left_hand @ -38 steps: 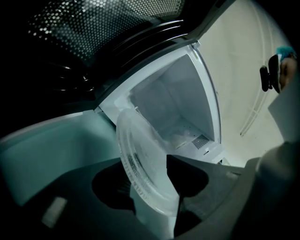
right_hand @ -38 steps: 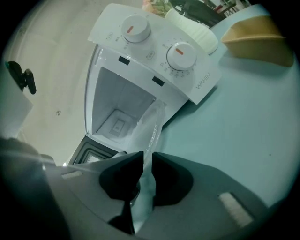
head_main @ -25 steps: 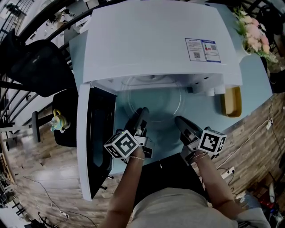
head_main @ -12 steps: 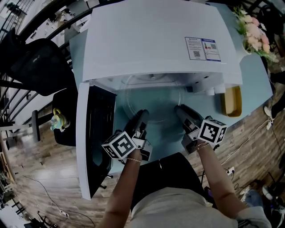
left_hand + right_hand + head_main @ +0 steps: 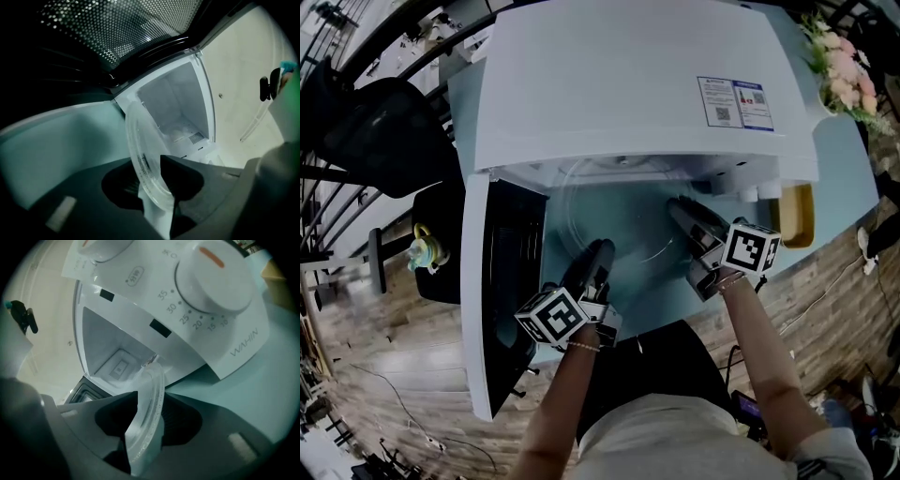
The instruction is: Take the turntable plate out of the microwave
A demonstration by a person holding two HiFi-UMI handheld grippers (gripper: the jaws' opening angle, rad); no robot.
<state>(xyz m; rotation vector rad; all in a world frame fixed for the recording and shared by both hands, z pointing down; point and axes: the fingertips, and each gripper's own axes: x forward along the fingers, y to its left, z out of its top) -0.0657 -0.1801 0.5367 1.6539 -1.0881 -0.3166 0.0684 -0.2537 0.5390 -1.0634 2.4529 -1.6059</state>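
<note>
The clear glass turntable plate [image 5: 619, 211] hangs level at the mouth of the white microwave [image 5: 628, 84], partly under its top edge and over the teal table. My left gripper [image 5: 602, 251] is shut on the plate's near left rim. My right gripper [image 5: 680, 208] is shut on its right rim. In the left gripper view the plate [image 5: 140, 154] stands edge-on between the jaws of that gripper [image 5: 152, 180], with the open cavity behind. In the right gripper view the plate's rim [image 5: 147, 413] is pinched in the right gripper [image 5: 145, 427].
The microwave door [image 5: 502, 291] swings open to the left, beside my left arm. Two dials [image 5: 220, 277] sit on the control panel right of the cavity. A yellowish tray [image 5: 797, 216] and flowers [image 5: 844, 70] stand at right, and a black chair [image 5: 375, 141] at left.
The right gripper has moved up the view along the plate's right rim side. The left gripper has drawn back slightly. Both stay shut on the plate.
</note>
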